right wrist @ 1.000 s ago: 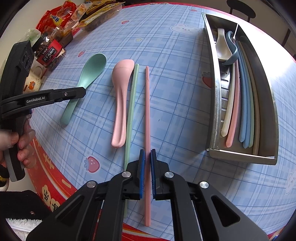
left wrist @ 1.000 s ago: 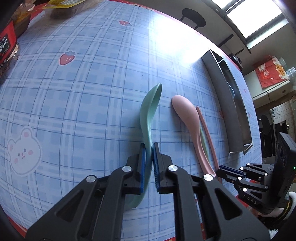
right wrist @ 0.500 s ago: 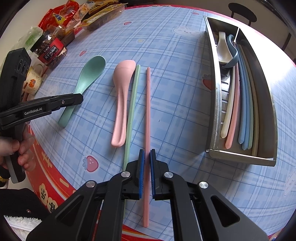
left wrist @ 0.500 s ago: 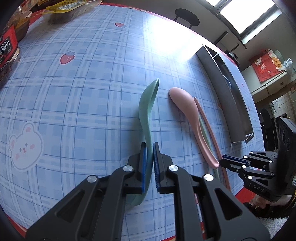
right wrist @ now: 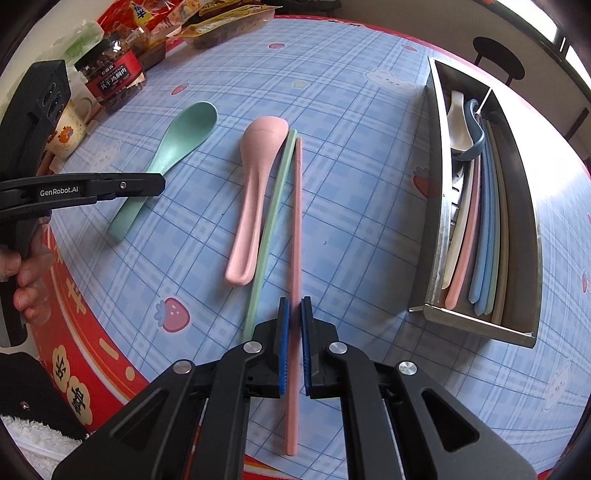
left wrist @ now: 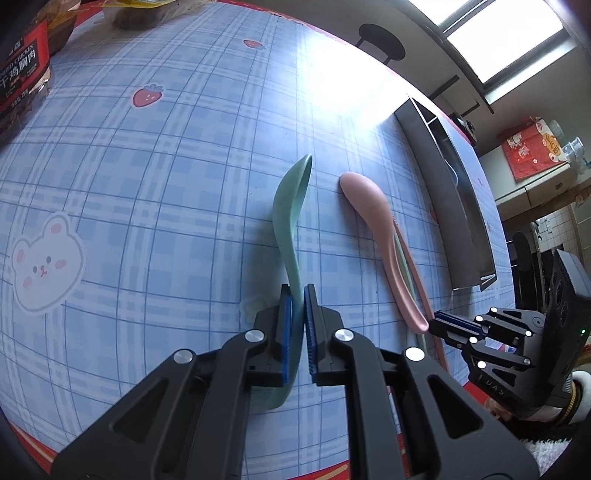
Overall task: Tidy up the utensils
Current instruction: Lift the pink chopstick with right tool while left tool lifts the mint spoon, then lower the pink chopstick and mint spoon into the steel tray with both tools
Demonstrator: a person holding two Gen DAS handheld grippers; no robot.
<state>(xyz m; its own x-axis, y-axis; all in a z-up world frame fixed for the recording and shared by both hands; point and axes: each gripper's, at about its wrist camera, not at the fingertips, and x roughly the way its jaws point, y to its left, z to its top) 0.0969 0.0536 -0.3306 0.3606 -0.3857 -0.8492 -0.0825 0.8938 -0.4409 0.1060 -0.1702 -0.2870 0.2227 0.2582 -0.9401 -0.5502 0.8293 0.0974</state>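
Note:
A green spoon [left wrist: 291, 206] lies bowl-away on the blue checked tablecloth, and my left gripper [left wrist: 298, 295] is shut on its handle. To its right rest a pink spoon [right wrist: 255, 177], a green chopstick [right wrist: 273, 206] and a pink chopstick [right wrist: 296, 221], side by side. My right gripper [right wrist: 294, 306] is shut on the pink chopstick near its close end, whose tip sticks out behind the fingers. A steel utensil tray [right wrist: 480, 328] at the right holds several spoons and chopsticks. A hand holds the left gripper [right wrist: 159, 184] at the left edge.
A red-labelled snack jar [right wrist: 114, 81], a small cup [right wrist: 70, 125] and snack packets [right wrist: 221, 29] crowd the far left corner. The table's red border [right wrist: 92, 332] curves close below both grippers. A dark stool [right wrist: 498, 66] stands beyond the table.
The left gripper has shifted slightly along the table with the green spoon still between its pads. The right wrist view has rolled a little. Both grips look unchanged.

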